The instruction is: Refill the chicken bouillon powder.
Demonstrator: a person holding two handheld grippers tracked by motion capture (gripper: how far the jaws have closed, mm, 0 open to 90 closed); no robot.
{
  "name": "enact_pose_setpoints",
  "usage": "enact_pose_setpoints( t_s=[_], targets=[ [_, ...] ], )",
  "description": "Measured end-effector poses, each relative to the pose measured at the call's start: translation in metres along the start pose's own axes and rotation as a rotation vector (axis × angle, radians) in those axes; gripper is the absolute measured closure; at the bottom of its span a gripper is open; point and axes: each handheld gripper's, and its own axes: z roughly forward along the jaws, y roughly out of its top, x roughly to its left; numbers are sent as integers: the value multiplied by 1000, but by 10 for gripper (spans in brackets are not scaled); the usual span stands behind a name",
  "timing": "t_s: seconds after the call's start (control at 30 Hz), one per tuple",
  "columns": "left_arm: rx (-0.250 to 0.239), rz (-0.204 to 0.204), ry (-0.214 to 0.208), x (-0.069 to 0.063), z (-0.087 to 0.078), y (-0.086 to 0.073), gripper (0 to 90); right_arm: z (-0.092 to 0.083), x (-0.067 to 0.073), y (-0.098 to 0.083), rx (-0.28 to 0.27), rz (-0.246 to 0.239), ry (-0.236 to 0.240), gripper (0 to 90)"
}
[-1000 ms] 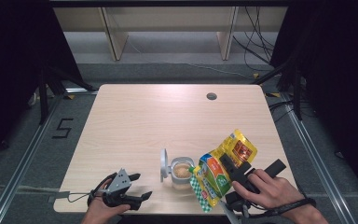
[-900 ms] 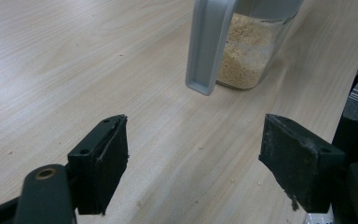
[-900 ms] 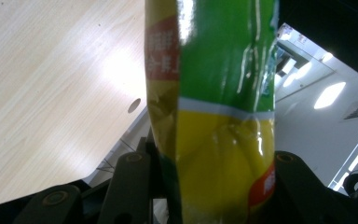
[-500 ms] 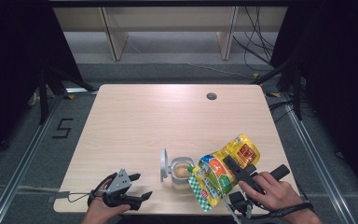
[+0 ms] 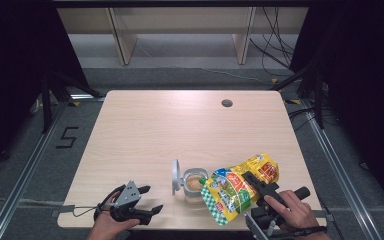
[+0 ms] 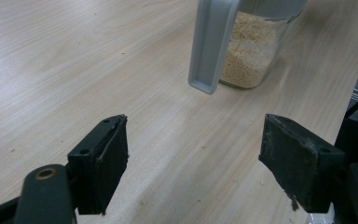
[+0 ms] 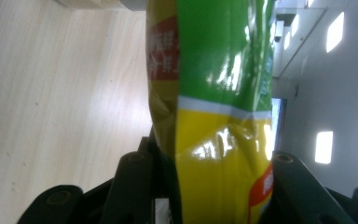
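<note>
A: Where is the bag?

B: The bag [image 5: 240, 189] is yellow and green and sits clamped in the right gripper [image 5: 256, 186], near the front right of the surface [image 5: 180, 125]. It is tilted, with its lower left corner above the open jar [image 5: 195, 184]. In the right gripper view the bag [image 7: 214, 116] runs up between the two black jaws, which press on it from both sides.

A: And the jar?

B: It is a clear jar with pale crumbs inside, standing upright on the surface near the front edge. Its grey lid [image 5: 175, 177] is swung open and stands on edge at the jar's left side. In the left gripper view the lid [image 6: 212, 44] hangs in front of the jar [image 6: 256, 51], and the crumbs show through the clear wall.

A: Does the bag touch the jar?

B: I cannot tell; from above its corner overlaps the jar's rim.

A: What about the other hand?

B: The left gripper [image 5: 147, 212] is low at the front left of the surface, to the left of the jar and apart from it. Its jaws stand wide with nothing between them, just bare wood with a few crumbs.

A: Anything else on the surface?

B: A small round hole [image 5: 226, 103] near the far right edge.
</note>
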Motion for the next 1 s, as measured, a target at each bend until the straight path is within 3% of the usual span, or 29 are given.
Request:
enact_pose_setpoints(
  t_s=[0.13,0.17,0.2,0.3,0.37,0.4,0.43,0.5,0.53,0.63,0.67,0.7,0.83,0.9,1.0],
  targets=[
    [1,1,-3,1,0,0,229,3,5,-7,-32,100,-11,675],
    [0,-2,-4,0,0,0,229,4,9,-9,-40,165,3,676],
    [-1,13,2,1,0,0,229,5,8,-9,-54,147,2,677],
    [-13,-9,-3,-1,0,0,229,5,10,-13,-81,210,28,681],
    [-12,-12,-5,-1,1,0,229,3,13,-15,-106,294,37,682],
    [-12,-4,-6,-1,1,0,229,3,11,-16,-127,278,42,683],
    [-11,-2,-7,-1,0,0,229,2,14,-16,-130,339,55,684],
    [-5,-5,-8,-1,0,0,229,5,20,-16,-152,393,73,687],
    [-7,-5,-7,-1,0,0,229,6,19,-16,-158,368,83,690],
    [-5,-2,-8,-1,0,0,229,8,18,-18,-190,391,100,695],
    [-13,2,-8,-1,1,0,229,8,21,-20,-203,473,113,698],
    [-14,1,-7,-1,1,0,229,9,22,-22,-223,511,130,703],
    [10,25,3,1,0,0,229,10,26,-25,-229,548,165,710],
    [-17,-5,-9,-2,1,0,229,11,28,-27,-222,597,182,714],
    [-13,-1,-8,-1,0,0,230,12,28,-28,-237,602,185,716]
  ],
)
